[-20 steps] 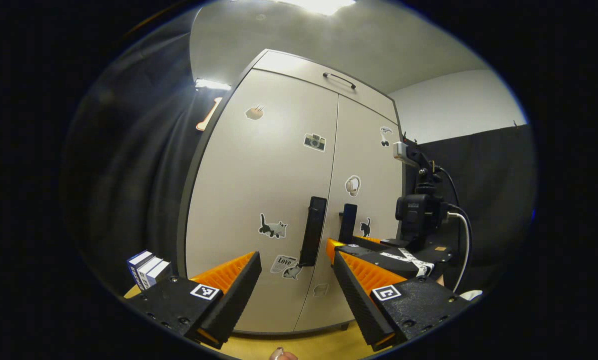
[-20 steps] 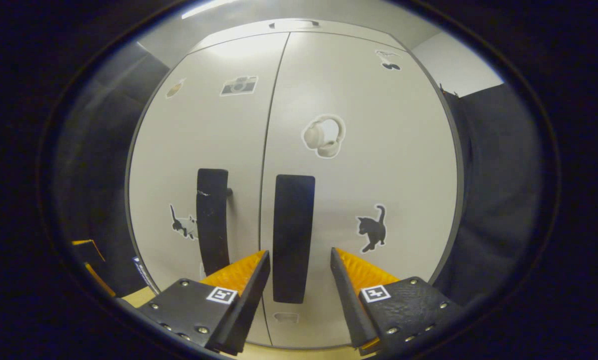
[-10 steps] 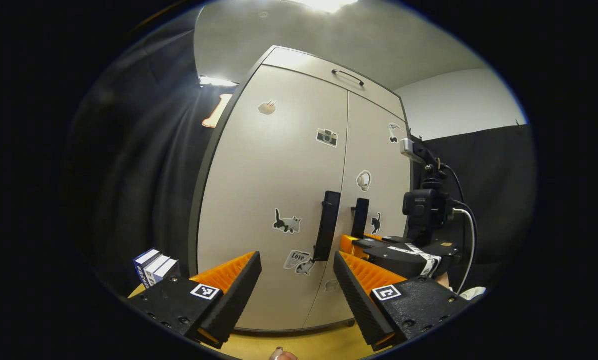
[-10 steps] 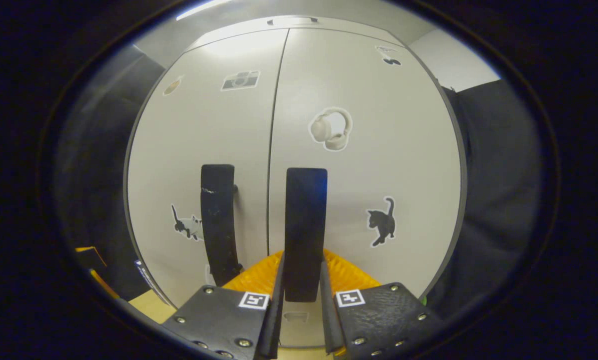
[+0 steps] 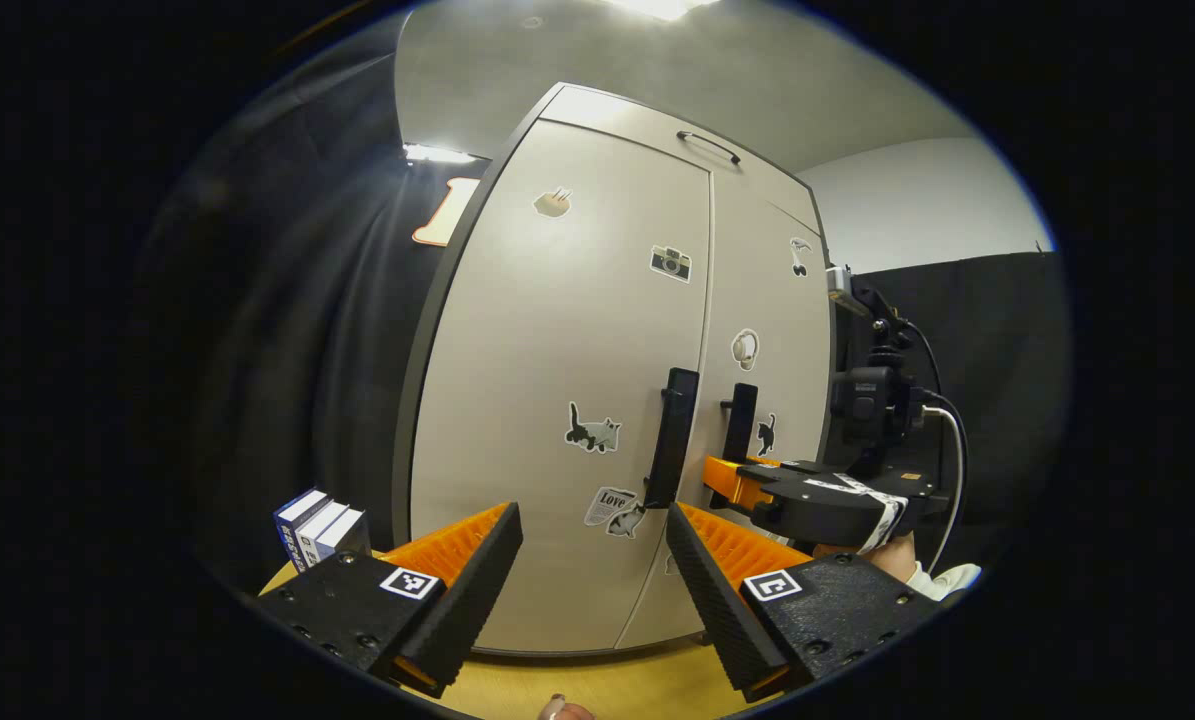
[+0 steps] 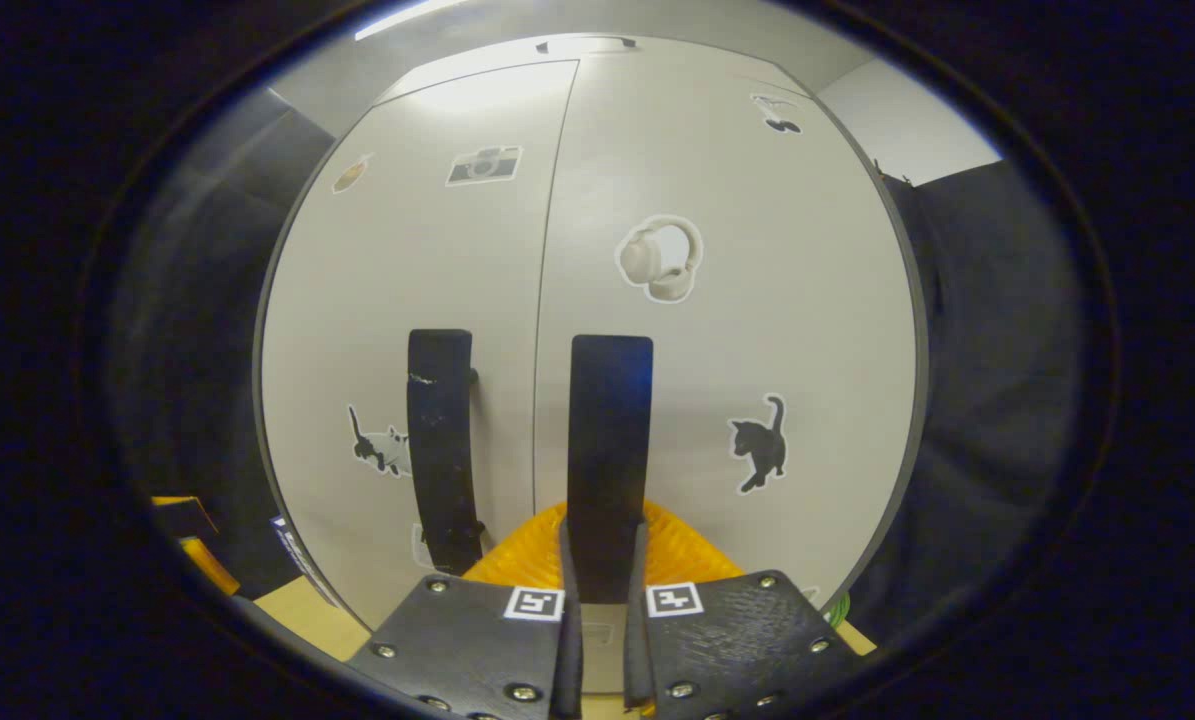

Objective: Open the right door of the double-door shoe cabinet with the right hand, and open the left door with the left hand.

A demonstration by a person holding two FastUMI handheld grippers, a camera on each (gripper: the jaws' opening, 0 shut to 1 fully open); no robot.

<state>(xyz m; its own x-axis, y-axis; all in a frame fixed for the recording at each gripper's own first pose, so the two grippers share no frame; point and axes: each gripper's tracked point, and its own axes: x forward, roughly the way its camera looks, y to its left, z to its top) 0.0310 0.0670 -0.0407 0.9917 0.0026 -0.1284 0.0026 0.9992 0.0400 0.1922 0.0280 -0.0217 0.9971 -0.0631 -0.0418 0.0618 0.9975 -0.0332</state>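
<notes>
The pale double-door shoe cabinet stands ahead, covered in stickers. Its two dark vertical handles flank the centre seam: the left handle and the right handle. In the right gripper view my right gripper is shut on the lower part of the right handle, and the left handle stands free beside it. The left gripper view shows that right gripper at the handle. My left gripper is open with nothing in it, short of the left door. Both doors look flush or nearly so.
A drawer front with a thin handle tops the cabinet. Several books stand on the wooden surface left of the cabinet. A person's hand holds the right gripper. Black cloth hangs on both sides.
The right gripper went from open around the right handle to shut on it, its fingers now pressed tighter. In the left gripper view the cabinet slid rightwards; the left gripper stayed open.
</notes>
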